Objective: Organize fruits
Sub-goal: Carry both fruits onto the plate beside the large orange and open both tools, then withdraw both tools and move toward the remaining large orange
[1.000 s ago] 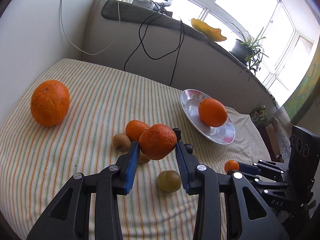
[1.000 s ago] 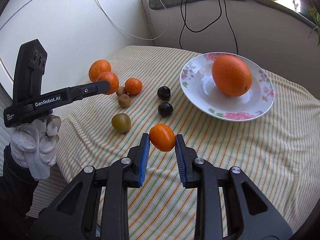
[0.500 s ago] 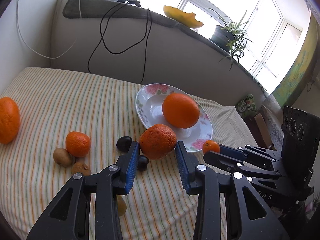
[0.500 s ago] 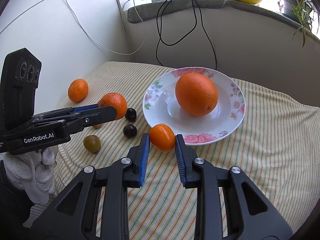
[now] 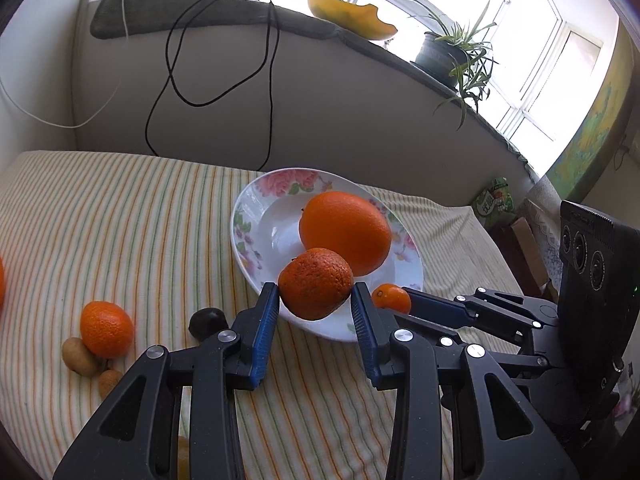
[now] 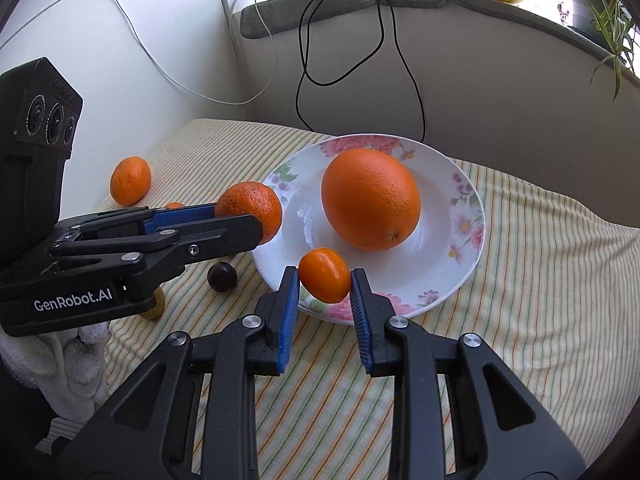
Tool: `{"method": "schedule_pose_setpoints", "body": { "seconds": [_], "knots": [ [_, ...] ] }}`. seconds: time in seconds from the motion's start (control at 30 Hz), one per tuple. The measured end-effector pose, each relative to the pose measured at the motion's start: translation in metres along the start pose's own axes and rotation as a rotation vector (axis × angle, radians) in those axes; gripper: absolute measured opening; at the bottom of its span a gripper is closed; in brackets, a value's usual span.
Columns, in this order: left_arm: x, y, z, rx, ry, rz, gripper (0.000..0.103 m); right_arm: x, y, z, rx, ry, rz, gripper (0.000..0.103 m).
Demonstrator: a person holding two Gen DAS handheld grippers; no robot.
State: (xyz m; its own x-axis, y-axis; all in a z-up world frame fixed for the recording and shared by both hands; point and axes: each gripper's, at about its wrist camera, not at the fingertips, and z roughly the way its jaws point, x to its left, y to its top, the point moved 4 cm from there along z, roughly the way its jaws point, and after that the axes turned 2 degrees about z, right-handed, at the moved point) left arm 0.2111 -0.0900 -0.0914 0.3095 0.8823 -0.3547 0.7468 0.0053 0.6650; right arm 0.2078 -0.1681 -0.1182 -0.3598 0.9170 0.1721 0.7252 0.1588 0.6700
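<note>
Left claw (image 5: pixel 316 306) grips a rough orange mandarin (image 5: pixel 315 284), right claw (image 6: pixel 325 291) a small smooth kumquat (image 6: pixel 324 275); ahead, one large orange (image 6: pixel 370 199) occupies the floral white plate (image 6: pixel 472 216); several fruits remain on the tabletop (image 6: pixel 540 300)

Both wrist views look forward and down over their jaws, close to the shared floral plate (image 5: pixel 256 216) (image 6: pixel 468 200).

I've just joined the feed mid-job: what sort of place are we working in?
Probably a room in a home, not a lab: a table under a striped cloth, a floral plate with fruit, and a windowsill holding a potted plant.
</note>
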Motion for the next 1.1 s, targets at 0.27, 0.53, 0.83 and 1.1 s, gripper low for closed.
{"method": "schedule_pose_setpoints", "body": {
  "seconds": [0.27,0.53,0.83,1.1],
  "knots": [
    [-0.001,0.004,0.003,0.001,0.003,-0.002,0.036,0.000,-0.001,0.003,-0.007,-0.015,-0.008,0.027],
    [-0.002,0.007,-0.004,-0.022,0.017,0.012,0.041,-0.001,-0.003,-0.004,-0.041,-0.038,-0.018,0.068],
    [-0.001,0.008,-0.015,-0.033,0.044,0.011,0.064,-0.005,-0.005,-0.010,-0.046,-0.053,-0.002,0.077],
    [0.004,0.002,-0.024,-0.026,0.085,-0.007,0.079,-0.002,-0.006,-0.015,-0.048,-0.067,-0.004,0.086]
  ]
}}
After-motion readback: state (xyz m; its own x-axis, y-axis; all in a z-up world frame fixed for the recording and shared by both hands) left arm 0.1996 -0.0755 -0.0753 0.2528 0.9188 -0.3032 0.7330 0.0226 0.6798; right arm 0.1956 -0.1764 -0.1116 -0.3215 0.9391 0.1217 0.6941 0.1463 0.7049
